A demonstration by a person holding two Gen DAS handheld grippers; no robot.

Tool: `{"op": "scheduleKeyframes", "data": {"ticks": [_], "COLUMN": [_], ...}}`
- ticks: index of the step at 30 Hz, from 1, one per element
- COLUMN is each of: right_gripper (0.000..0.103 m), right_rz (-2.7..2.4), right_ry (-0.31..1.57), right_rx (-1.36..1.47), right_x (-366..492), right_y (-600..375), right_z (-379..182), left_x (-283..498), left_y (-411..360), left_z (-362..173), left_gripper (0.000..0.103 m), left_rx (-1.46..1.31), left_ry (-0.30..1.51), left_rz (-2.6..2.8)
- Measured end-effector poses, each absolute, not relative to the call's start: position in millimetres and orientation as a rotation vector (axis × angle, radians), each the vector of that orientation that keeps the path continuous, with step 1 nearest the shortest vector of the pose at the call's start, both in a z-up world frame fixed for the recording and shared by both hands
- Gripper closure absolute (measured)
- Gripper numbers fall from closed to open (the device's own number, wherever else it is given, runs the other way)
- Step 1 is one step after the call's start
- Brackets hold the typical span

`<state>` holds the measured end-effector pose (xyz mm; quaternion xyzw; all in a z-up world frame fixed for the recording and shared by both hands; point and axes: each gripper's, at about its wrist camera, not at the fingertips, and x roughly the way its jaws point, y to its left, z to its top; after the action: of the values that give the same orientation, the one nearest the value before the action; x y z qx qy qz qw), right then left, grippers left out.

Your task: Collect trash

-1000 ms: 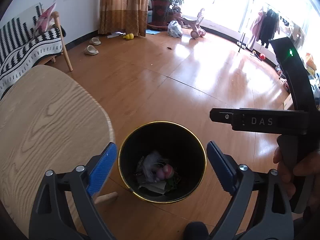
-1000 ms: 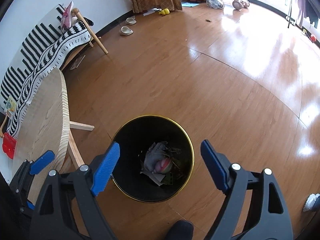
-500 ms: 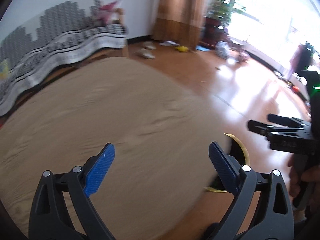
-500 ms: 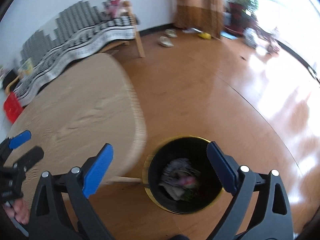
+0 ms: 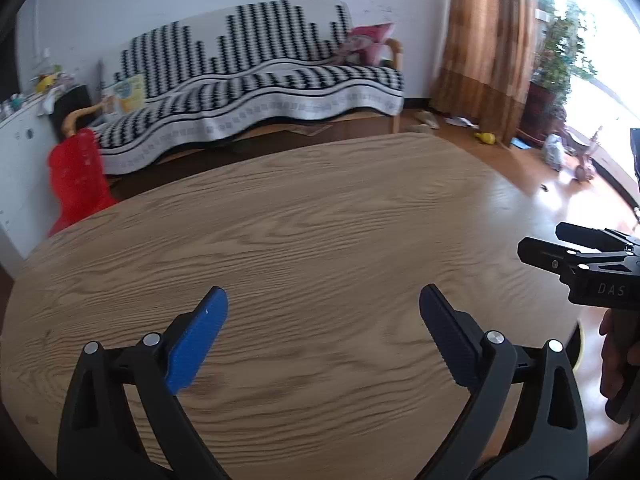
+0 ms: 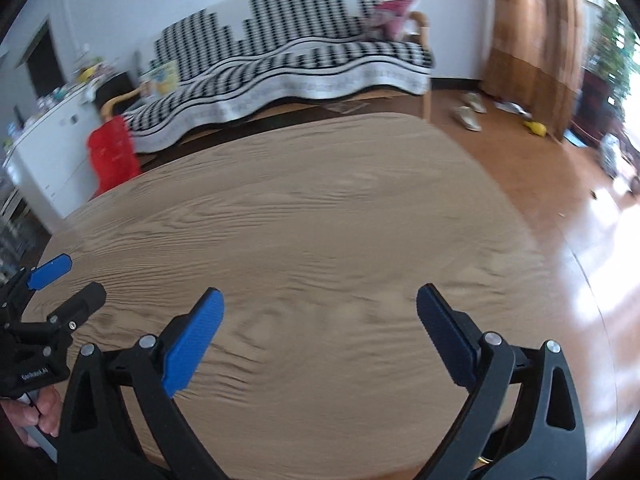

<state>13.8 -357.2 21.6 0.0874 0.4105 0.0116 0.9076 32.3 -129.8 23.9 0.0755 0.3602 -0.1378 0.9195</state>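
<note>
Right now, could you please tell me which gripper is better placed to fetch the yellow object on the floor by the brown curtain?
Probably the right gripper: open and empty, it is over the side of the oval wooden table nearer the yellow object; the left gripper is farther off.

1. The left wrist view looks from behind the left gripper (image 5: pixel 323 312) forward along its two fingers, tilted down, close over a wooden table (image 5: pixel 320 216)
2. The right wrist view does the same from the right gripper (image 6: pixel 320 308) – also tilted down and close above the tabletop
3. Both face the same way, toward a sofa (image 5: pixel 256 80) against the far wall, a curtain (image 5: pixel 488 32) to its right
4. They sit side by side – the right gripper shows at the right edge of the left view, the left gripper at the left edge of the right view
5. Shared: the tabletop, the sofa, a red stool (image 5: pixel 78 176), the curtain and the floor (image 6: pixel 532 168)
</note>
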Motion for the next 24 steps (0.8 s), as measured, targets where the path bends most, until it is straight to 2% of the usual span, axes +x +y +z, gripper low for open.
{"op": "scheduleKeyframes", "data": {"ticks": [6,12,24], "right_gripper": [0.009,0.009,0.009], "right_rz": [0.088,0.100,0.118], "right_ry": [0.877,0.906,0.937], "right_rx": [0.115,0.093,0.074], "right_x": [42,58,67], "right_y": [-291,-268,-258], "right_z": [7,-10,-26], "left_x": [44,51,60], "left_y": [-72,-37,-31], "left_z": [13,12,10], "left_gripper": [0.009,0.007,0.007], "left_rx": [0.140,0.080,0.066], "left_ry": [0.746,0.755,0.766], "left_rz": [-0.212,-0.179,-0.144]}}
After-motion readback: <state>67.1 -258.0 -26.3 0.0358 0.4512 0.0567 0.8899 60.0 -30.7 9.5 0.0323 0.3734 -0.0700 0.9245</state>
